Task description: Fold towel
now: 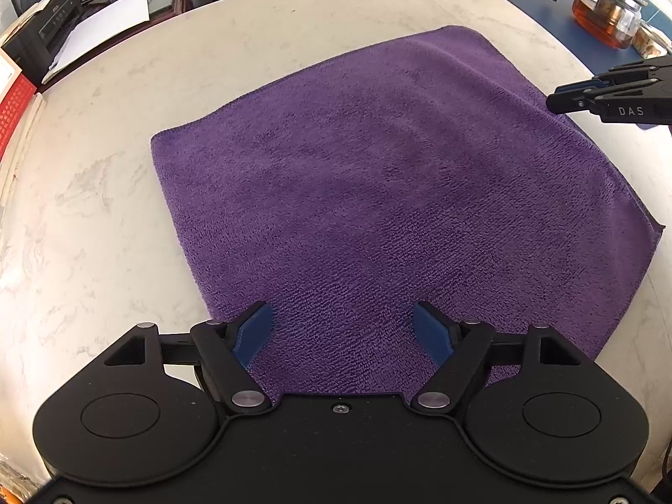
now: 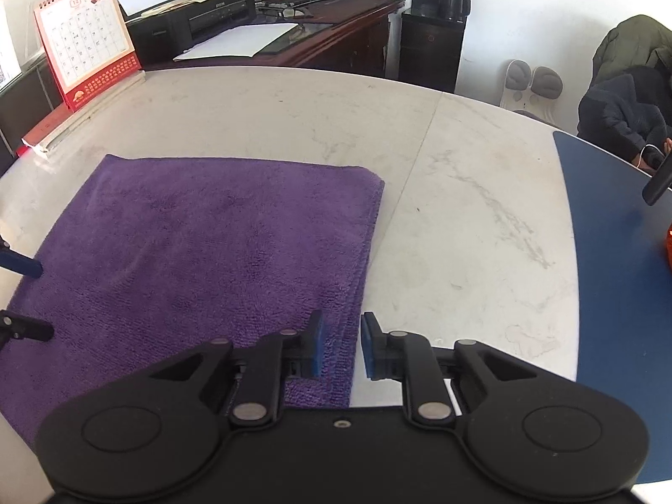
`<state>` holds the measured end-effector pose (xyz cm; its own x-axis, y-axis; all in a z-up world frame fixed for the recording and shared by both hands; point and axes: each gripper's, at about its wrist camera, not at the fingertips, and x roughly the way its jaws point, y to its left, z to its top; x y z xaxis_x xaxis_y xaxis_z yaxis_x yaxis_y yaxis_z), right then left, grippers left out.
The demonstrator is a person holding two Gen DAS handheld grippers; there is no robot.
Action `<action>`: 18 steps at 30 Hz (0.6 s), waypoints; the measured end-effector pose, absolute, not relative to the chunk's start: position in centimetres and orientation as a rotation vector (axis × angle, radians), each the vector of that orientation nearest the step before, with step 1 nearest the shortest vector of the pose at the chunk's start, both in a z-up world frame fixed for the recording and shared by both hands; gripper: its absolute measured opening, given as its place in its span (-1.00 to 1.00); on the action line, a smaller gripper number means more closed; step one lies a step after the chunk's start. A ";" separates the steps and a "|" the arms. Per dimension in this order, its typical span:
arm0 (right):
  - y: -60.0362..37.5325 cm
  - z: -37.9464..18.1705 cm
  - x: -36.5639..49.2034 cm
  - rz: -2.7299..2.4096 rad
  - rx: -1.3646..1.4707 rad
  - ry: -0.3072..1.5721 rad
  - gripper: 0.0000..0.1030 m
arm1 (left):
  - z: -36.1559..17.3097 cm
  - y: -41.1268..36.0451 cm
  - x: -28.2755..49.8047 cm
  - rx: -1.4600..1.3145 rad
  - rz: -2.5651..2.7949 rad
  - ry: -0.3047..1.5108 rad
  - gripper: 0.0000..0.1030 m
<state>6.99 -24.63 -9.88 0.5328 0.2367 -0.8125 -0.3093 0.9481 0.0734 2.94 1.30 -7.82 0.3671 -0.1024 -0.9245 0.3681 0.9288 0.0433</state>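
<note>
Right wrist: right gripper [image 2: 341, 344] slightly parted astride towel [image 2: 201, 252] edge, calendar [image 2: 84, 38]; left wrist: left gripper [image 1: 342, 327] wide, teapot [image 1: 605, 12].

place: office | signs: printer [image 2: 197, 21], desk calendar [image 2: 86, 38], wooden desk [image 2: 336, 33], water dispenser [image 2: 437, 25]

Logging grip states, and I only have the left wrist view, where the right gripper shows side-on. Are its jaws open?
Observer: Slightly. The right gripper has a narrow gap between its blue pads, and they press on nothing.
Operator: What is under that gap?
Observer: The right edge of the purple towel. Several stacked layers show along that edge, so the towel is already folded there.
</note>
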 end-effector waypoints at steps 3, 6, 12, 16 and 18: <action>-24.3 -10.1 7.2 0.339 -0.104 0.952 -0.68 | -7.9 1.4 2.8 0.259 -0.306 1.161 0.48; -24.2 -10.0 7.2 0.344 -0.120 0.950 -0.79 | -8.0 1.4 2.8 0.259 -0.305 1.163 0.49; -24.1 -9.9 7.1 0.350 -0.146 0.946 -0.85 | -8.2 1.5 2.7 0.261 -0.300 1.165 0.50; -24.1 -9.9 7.2 0.358 -0.148 0.947 -0.84 | -8.2 1.5 2.6 0.263 -0.297 1.166 0.51; -24.1 -9.9 7.3 0.362 -0.149 0.947 -0.83 | -8.2 1.5 2.5 0.264 -0.295 1.167 0.52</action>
<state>7.25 -24.06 -9.85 0.5293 0.2374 -0.8145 -0.3669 0.9297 0.0325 2.55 1.50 -8.18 0.3630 -0.0900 -0.9274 0.3610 0.9312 0.0510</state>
